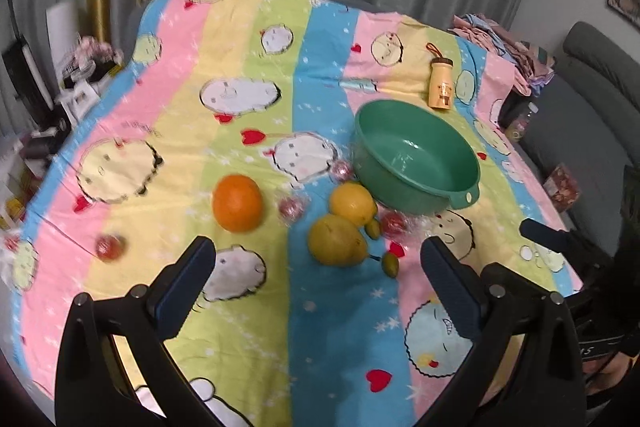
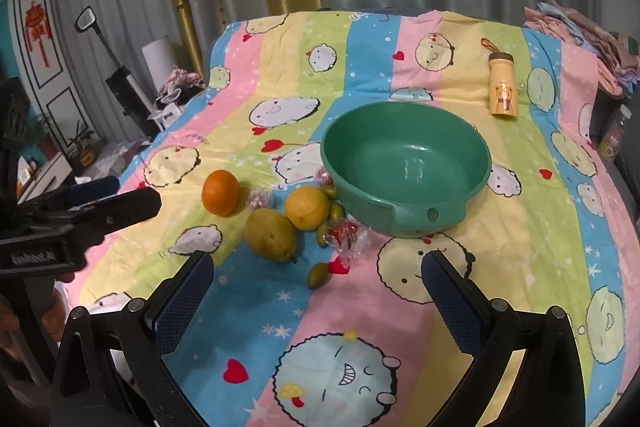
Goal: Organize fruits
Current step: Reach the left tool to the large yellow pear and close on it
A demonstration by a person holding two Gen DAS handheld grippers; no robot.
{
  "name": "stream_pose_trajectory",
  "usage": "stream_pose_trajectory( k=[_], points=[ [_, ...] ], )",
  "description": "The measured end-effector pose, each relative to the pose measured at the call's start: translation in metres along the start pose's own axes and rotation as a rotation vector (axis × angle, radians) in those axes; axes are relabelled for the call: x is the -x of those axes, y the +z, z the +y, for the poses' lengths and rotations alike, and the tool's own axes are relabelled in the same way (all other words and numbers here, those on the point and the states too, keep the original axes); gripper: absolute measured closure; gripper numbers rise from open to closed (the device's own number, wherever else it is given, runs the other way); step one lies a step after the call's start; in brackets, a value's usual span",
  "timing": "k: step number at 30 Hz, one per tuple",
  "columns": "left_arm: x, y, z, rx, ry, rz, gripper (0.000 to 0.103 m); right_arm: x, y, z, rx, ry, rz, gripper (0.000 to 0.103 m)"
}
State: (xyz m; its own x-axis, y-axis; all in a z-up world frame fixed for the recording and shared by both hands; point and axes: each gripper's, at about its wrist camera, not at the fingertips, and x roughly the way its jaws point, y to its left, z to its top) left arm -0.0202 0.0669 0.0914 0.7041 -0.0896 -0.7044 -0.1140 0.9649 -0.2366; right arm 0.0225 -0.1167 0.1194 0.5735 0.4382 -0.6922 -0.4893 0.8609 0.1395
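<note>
Both grippers are held wide apart above the striped cloth, with nothing gripped. Just ahead of the left gripper a pear is seen, with a lemon beyond it and an orange ahead to the left. From the right gripper, the empty green basin is found ahead, slightly right; the pear lies ahead-left.

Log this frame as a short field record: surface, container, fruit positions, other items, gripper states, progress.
surface: striped cartoon cloth
container: green basin, empty
fruit: orange, lemon, pear, all on the cloth left of the basin; small green fruit nearer the camera
other items: wrapped candies beside the basin; yellow bottle standing behind it
left gripper: open, holding nothing
right gripper: open, holding nothing
progress: no fruit in the basin yet
</note>
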Motion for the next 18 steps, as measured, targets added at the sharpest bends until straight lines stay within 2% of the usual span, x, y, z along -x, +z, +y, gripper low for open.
stream_pose_trajectory(
  k=[6,12,18],
  points=[
    [-0.017,-0.012,0.006,0.015,-0.041,0.071,0.000,-0.015,-0.009,-0.008,-0.031,0.068,0.042,0.000],
    [-0.030,-0.028,0.011,0.027,-0.132,0.132,0.000,-0.035,-0.025,-0.009,-0.032,0.112,0.111,0.000],
    [-0.035,-0.032,0.019,0.055,-0.165,0.131,0.001,-0.050,-0.036,-0.005,-0.014,0.151,0.118,0.000]
  ],
)
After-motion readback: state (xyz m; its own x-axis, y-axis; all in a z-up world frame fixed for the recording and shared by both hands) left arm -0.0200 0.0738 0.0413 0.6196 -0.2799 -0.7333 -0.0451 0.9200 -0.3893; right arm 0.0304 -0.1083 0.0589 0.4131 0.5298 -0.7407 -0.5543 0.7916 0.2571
